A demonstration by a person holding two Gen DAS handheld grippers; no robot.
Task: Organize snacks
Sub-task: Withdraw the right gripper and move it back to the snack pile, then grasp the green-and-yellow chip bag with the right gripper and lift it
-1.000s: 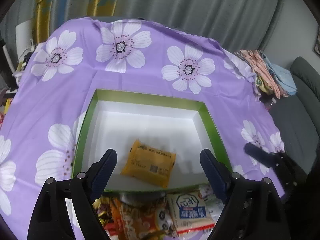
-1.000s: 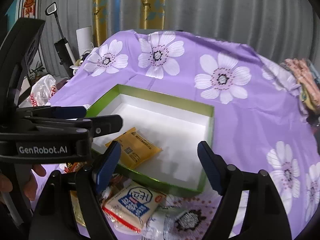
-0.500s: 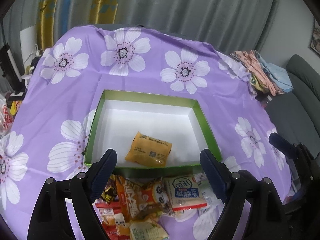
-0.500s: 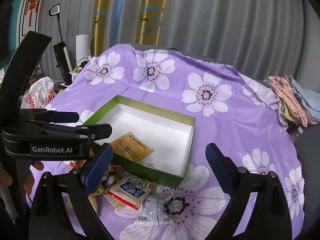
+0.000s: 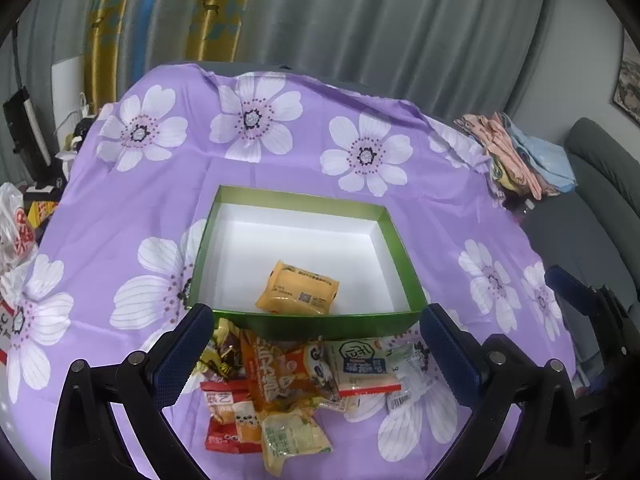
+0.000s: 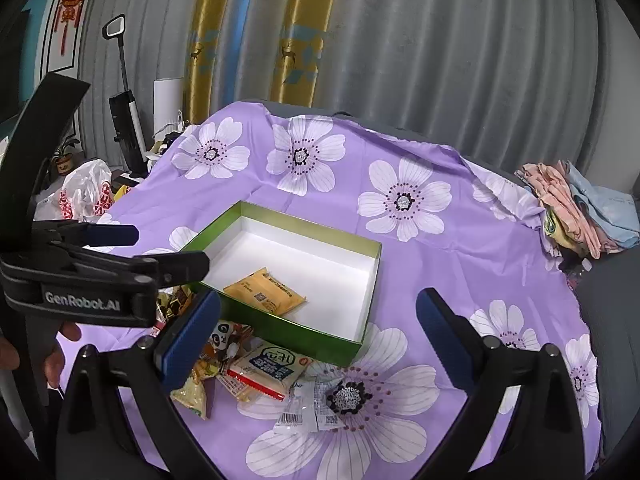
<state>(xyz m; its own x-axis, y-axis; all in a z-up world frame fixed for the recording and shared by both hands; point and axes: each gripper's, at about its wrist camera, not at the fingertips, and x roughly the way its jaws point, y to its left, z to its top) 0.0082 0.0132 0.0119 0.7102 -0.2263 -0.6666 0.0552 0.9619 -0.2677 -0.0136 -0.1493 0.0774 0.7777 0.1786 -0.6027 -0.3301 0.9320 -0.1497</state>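
A green box [image 5: 296, 197] with a white floor sits on the purple flowered cloth [image 5: 120, 216]. One orange packet [image 5: 298, 294] lies inside it near the front wall. A pile of loose snack packets [image 5: 288, 380] lies in front of the box, among them a white-and-blue packet [image 5: 362, 362]. My left gripper [image 5: 316, 316] hovers above the pile with its jaws opening and nothing between them. My right gripper [image 6: 320, 298] hangs over the box's near right corner, its jaws also opening and holding nothing. In the right wrist view I see the box [image 6: 312, 225], the orange packet [image 6: 266, 296], the pile [image 6: 248, 364] and the left gripper [image 6: 160, 250].
Folded clothes [image 5: 520, 152] are stacked at the table's far right edge, with a grey sofa [image 5: 600, 184] beyond. A plastic bag [image 6: 86, 196] and an upright vacuum [image 6: 124, 128] stand off the table's left side. Curtains hang behind.
Both grippers have drawn back and up from the box, so more of the snack pile shows. Both pairs of jaws stand wider than before. The orange packet has stayed in the box.
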